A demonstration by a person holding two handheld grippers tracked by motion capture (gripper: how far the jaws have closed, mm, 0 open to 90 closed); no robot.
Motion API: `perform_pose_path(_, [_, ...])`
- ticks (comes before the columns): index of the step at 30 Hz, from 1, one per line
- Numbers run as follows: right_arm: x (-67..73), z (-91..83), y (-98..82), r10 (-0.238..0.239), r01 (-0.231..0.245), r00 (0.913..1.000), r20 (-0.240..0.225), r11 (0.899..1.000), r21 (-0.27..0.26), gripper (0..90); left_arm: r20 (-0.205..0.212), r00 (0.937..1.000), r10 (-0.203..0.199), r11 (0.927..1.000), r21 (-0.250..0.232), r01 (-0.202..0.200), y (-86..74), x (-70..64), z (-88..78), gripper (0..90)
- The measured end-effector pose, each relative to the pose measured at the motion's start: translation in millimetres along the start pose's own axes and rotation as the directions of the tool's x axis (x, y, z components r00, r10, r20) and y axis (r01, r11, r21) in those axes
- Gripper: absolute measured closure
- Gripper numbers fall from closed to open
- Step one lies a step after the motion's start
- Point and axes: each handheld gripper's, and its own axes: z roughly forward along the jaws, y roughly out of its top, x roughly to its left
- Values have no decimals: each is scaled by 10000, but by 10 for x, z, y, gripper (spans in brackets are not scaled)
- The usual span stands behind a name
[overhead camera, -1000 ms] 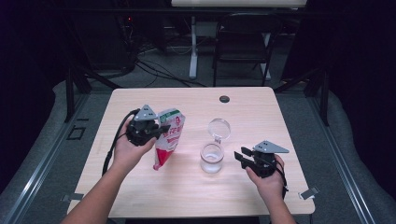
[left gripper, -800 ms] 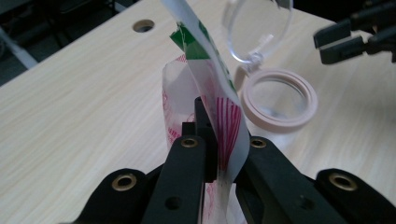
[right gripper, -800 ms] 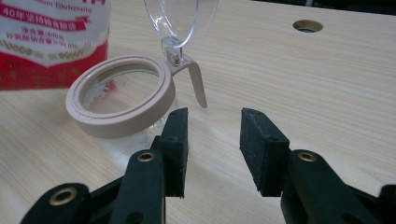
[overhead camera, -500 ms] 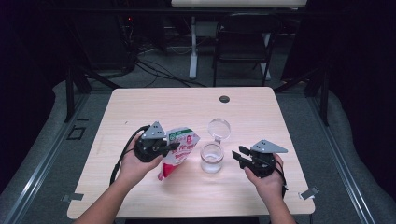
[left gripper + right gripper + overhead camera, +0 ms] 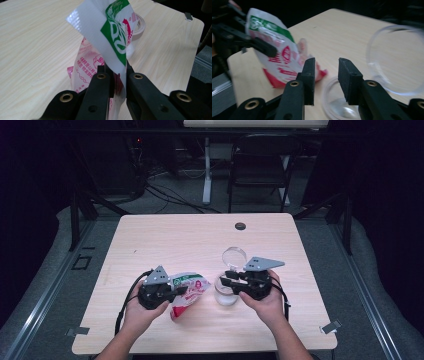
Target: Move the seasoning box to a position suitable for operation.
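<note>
The left tool [image 5: 186, 291] is clamping the top edge of the red-and-green pouch [image 5: 187, 292], whose bottom is resting on the surface [image 5: 165, 240]. The right tool [image 5: 226, 282] is hovering over the glass jar [image 5: 225, 295], its jaws partly apart, just closing with nothing gripped. The jar's lid [image 5: 234, 256] is lying just behind.

We see red Chinese characters and white lettering on a green band printed on the pouch [image 5: 110, 37]; none of it resolves well enough to read.
</note>
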Motion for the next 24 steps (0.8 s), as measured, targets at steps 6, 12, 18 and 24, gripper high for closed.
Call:
perform_pose_path(6, [139, 205, 15, -702, 740, 9955, -640, 9954, 602, 633, -14, 9996, -273, 9995, -136, 273, -65, -24, 12, 900])
perform_pose_path(12, [207, 328, -13, -684, 746, 9907, -1180, 9960, 495, 595, -82, 9995, -301, 9995, -141, 300, -86, -74, 41, 896])
perform_pose_path(18, [252, 450, -32, -736, 866, 9838, -1635, 9935, 739, 594, -139, 9991, -392, 9991, -157, 390, -94, -114, 69, 890])
perform_pose_path(24, [219, 512, -51, -667, 816, 9842, -1640, 9930, 856, 602, -193, 9991, -389, 9991, -144, 386, -102, -129, 73, 884])
